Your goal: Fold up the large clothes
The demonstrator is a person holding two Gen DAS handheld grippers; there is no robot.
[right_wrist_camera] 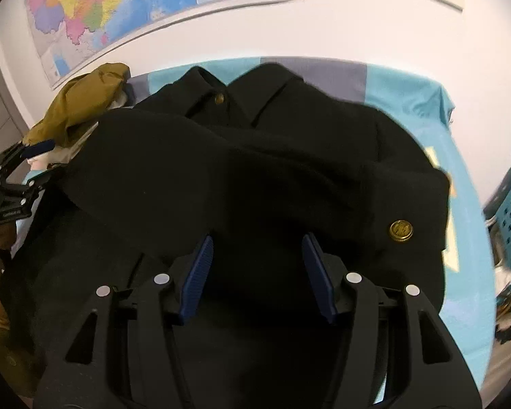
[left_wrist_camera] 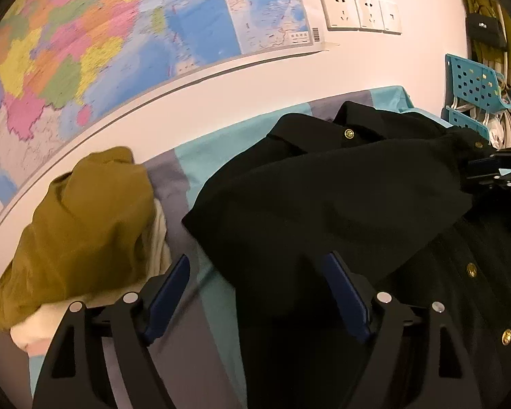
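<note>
Left claw (left_wrist_camera: 255,293) open; only here sockets (left_wrist_camera: 359,12) show whole.

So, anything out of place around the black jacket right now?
Only the olive garment, lying bunched and unfolded over something cream against the wall, left of the black jacket. The jacket's sleeves are crossed over its front.
</note>
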